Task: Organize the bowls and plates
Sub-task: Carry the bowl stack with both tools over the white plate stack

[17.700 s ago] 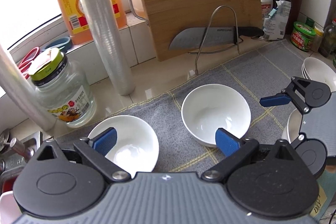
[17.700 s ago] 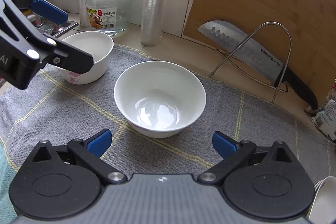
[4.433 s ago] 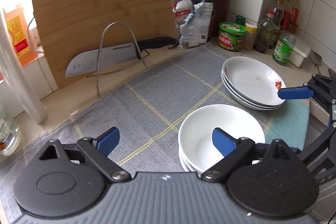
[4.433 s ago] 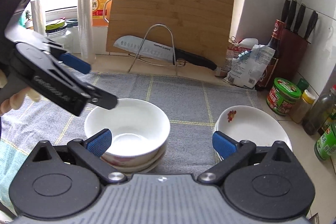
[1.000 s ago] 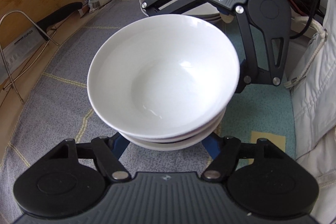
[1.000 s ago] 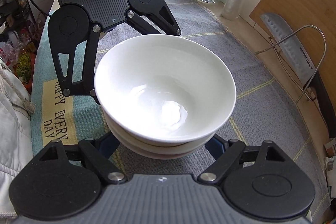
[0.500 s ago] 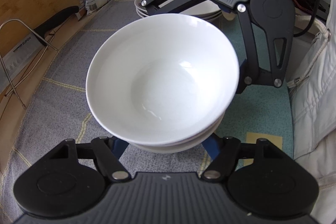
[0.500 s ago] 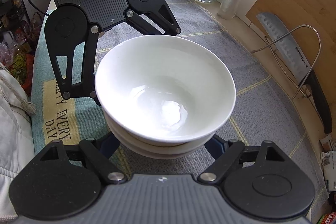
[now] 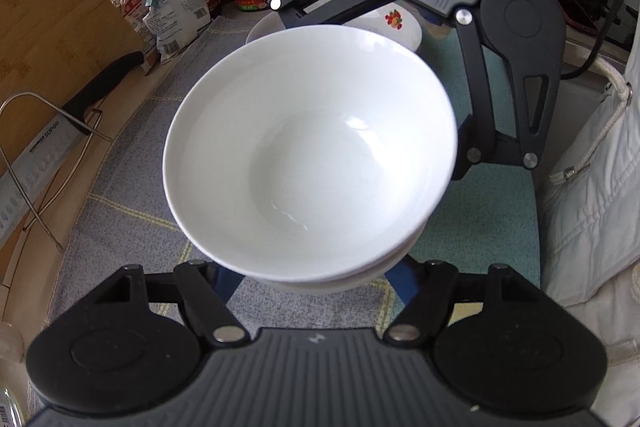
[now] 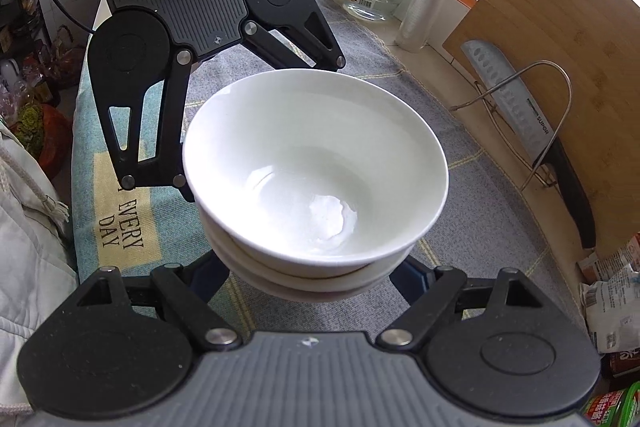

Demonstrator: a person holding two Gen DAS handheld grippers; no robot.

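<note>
A grey checked cloth point(image 9: 132, 211) covers the kitchen tabletop. Above it a stack of bowls point(image 9: 310, 159) is clamped from opposite sides, near its foot, by the left tongs point(image 9: 316, 281) and right tongs point(image 10: 310, 277). The glazed white porcelain is smooth and round (poor purchase for pads); uneven pull could tip the nested bowls onto the plates point(image 9: 400, 23).

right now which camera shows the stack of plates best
The left wrist view: the stack of plates sits behind the bowls, with its rim and a red flower print showing, though the right gripper's arm partly covers it. The right wrist view faces the other way and shows no plates.
</note>
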